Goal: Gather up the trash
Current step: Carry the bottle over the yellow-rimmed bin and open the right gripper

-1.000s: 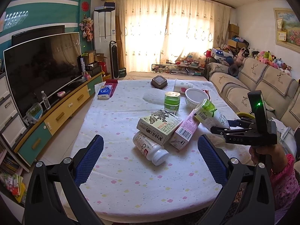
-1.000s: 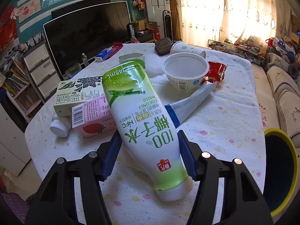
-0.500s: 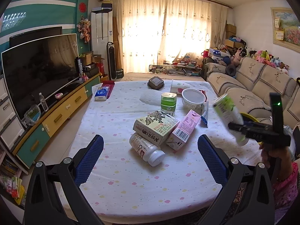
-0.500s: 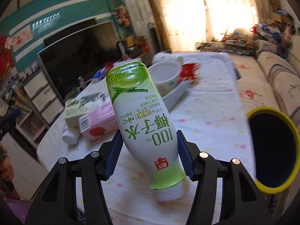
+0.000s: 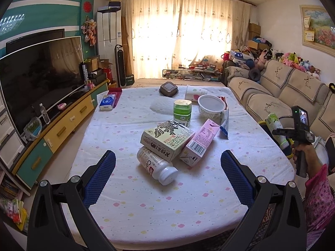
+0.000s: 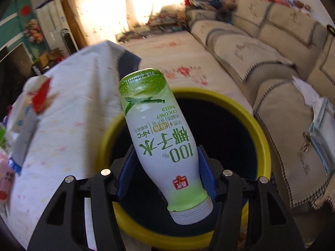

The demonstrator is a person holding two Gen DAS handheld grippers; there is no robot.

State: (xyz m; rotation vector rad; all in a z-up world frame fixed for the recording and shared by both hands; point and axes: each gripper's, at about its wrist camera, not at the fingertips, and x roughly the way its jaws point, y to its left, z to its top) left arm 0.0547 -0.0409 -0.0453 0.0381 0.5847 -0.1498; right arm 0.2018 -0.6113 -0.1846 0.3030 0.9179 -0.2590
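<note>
My right gripper (image 6: 165, 171) is shut on a green and white coconut water bottle (image 6: 161, 138) and holds it above the dark mouth of a yellow-rimmed bin (image 6: 247, 113) beside the table. The bottle (image 5: 276, 129) and right gripper (image 5: 281, 132) also show at the right edge of the left wrist view. My left gripper (image 5: 167, 173) is open and empty over the table's near side. Ahead of it lie a white pill bottle (image 5: 157, 165), a green tea carton (image 5: 167, 139) and a pink milk carton (image 5: 201, 142).
Farther on the cloth-covered table (image 5: 146, 205) are a green can (image 5: 182, 113), a white bowl (image 5: 211, 106), a paper cup (image 5: 195, 94), a dark box (image 5: 168, 88) and a tissue pack (image 5: 107, 102). A sofa (image 5: 272, 96) stands right, a TV cabinet (image 5: 62, 121) left.
My right gripper has carried the coconut water bottle from over the table to the right, off its edge, to above the yellow-rimmed bin. The left gripper has stayed open and nearly still.
</note>
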